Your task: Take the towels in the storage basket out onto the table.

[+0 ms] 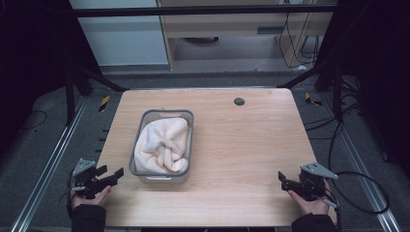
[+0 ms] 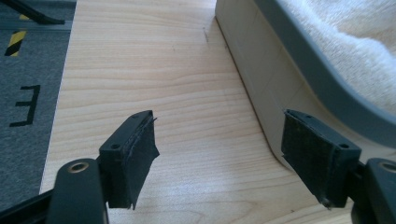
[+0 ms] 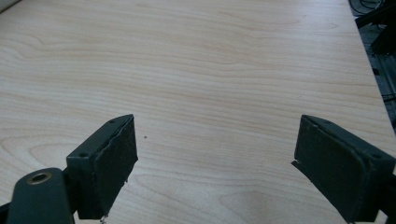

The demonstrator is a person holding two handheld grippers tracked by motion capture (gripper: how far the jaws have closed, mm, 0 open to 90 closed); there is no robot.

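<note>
The cream towel lies bunched in the grey basket, long axis toward twelve o'clock, at two o'clock from the nearer, released left tool; the right tool gapes empty.

I am working over a light wooden table with rounded corners and a dark round port near its far edge. Grey carpeted floor is surrounding it, and metal rails are running along both sides. Yellow-black hazard tape is marking the floor at the far corners. Black frame struts are slanting down behind the table. Beyond them, pale cabinets are standing against the back. Cables are hanging at the far right. Even light is falling on the tabletop while the sides are lying dark.
</note>
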